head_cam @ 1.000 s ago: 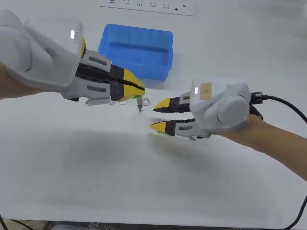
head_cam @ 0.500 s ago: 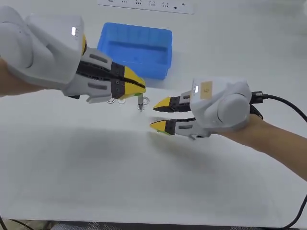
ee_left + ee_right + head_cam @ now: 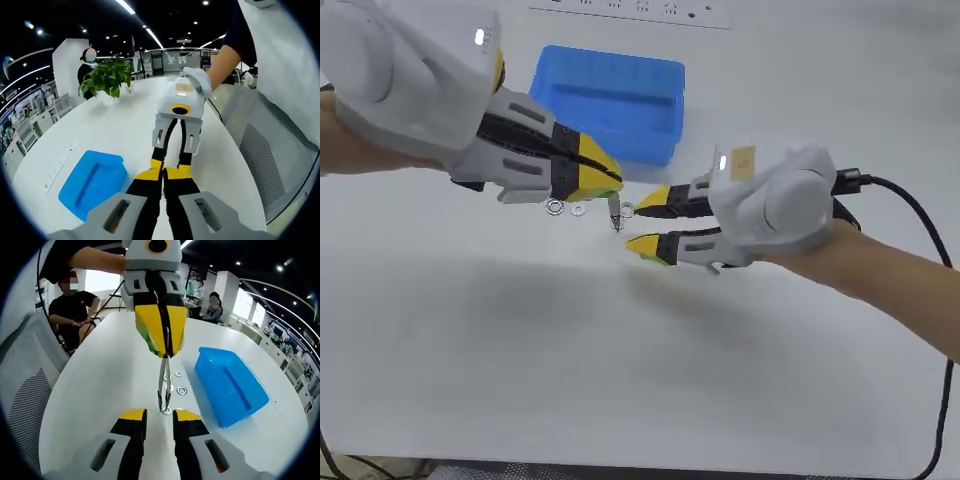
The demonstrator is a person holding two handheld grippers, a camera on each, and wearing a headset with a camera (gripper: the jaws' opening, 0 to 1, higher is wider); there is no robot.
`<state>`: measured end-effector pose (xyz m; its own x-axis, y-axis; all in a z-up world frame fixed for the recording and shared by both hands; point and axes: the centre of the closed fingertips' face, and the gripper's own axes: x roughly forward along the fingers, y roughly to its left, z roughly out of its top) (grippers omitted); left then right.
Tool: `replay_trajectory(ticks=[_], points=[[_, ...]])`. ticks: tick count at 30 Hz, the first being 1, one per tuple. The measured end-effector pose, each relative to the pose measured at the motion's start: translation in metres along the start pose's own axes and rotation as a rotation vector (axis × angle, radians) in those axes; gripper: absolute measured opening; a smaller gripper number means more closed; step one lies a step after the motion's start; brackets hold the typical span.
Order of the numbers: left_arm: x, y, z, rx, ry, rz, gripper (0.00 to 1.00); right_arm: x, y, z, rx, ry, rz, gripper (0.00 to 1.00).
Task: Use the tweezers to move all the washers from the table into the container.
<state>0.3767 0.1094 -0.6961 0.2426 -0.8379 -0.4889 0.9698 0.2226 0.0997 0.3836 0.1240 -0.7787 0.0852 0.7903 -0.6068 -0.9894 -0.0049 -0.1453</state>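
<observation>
Head view: we see a white table (image 3: 620, 380) carrying a blue container (image 3: 610, 100) that stands toward its far edge, open side up. The left gripper (image 3: 605, 180) reaches in from the table's left side. Its yellow-tipped jaws are closed together on the upper end of the tweezers (image 3: 615, 213), which hang down toward the table. The right gripper (image 3: 645, 222) comes in from the right side and faces the left one. Its jaws stand apart with nothing between them, and its tips are near the tweezers without touching them.

Right gripper view: the tweezers (image 3: 162, 385) point down and their tips meet the table at one washer (image 3: 167, 410). We cannot tell whether the tips grip it. The other washers (image 3: 182, 390) lie flat on the bare table just beside the tweezers, on the near side of the container (image 3: 230, 385) and apart from it.
</observation>
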Motion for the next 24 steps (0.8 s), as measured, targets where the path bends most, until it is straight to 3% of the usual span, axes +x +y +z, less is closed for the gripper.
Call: replay_trajectory(ticks=[5, 12, 24], points=[[0.006, -0.003, 0.005, 0.001, 0.008, -0.019, 0.04, 0.006, 0.0, 0.01, 0.009, -0.022, 0.018, 0.21], [0.005, -0.003, 0.001, 0.018, 0.019, -0.028, 0.04, 0.007, -0.001, 0.012, 0.008, -0.03, 0.034, 0.11], [0.005, -0.003, 0.003, -0.002, 0.008, -0.019, 0.04, 0.012, 0.002, 0.014, -0.001, -0.032, 0.08, 0.11]])
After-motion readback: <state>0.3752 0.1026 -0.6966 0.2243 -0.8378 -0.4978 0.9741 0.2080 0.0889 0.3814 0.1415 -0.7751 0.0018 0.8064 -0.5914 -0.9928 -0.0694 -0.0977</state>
